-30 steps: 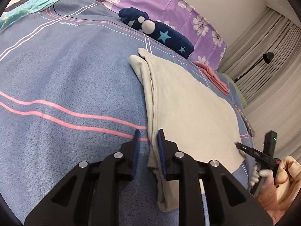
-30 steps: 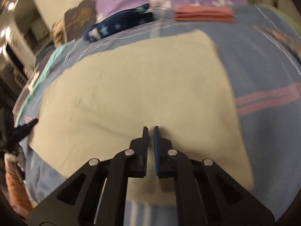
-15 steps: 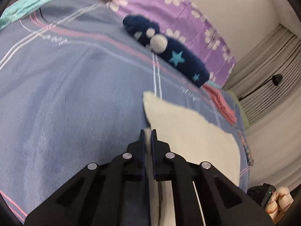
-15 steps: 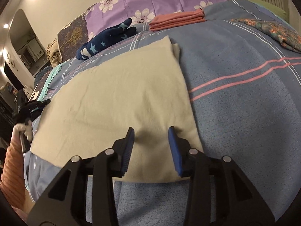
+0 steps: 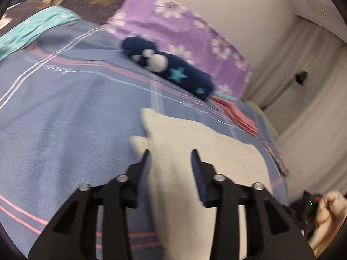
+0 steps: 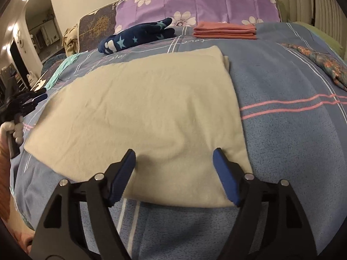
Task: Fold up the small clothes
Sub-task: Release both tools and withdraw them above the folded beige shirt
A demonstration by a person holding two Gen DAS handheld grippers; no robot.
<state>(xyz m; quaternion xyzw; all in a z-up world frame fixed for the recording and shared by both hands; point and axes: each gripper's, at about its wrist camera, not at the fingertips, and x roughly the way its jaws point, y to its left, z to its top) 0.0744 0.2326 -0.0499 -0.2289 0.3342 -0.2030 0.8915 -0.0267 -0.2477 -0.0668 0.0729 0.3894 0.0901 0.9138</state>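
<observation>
A cream garment (image 6: 141, 112) lies folded flat on the blue striped bedspread (image 6: 282, 143); it also shows in the left wrist view (image 5: 206, 158). My right gripper (image 6: 174, 156) is open and empty, just above the garment's near edge. My left gripper (image 5: 170, 158) is open and empty, over the garment's left end, with the view blurred. The left gripper also shows at the left edge of the right wrist view (image 6: 32, 100).
A dark blue starred garment (image 6: 138, 35) and a folded pink stack (image 6: 224, 30) lie at the back before a purple flowered pillow (image 6: 195, 0). A floral cloth (image 6: 321, 62) lies at the right. Curtains (image 5: 303, 82) hang beyond the bed.
Both grippers have opened: the left let go of the garment's edge and the right opened wider. The garment now lies flat, folded over.
</observation>
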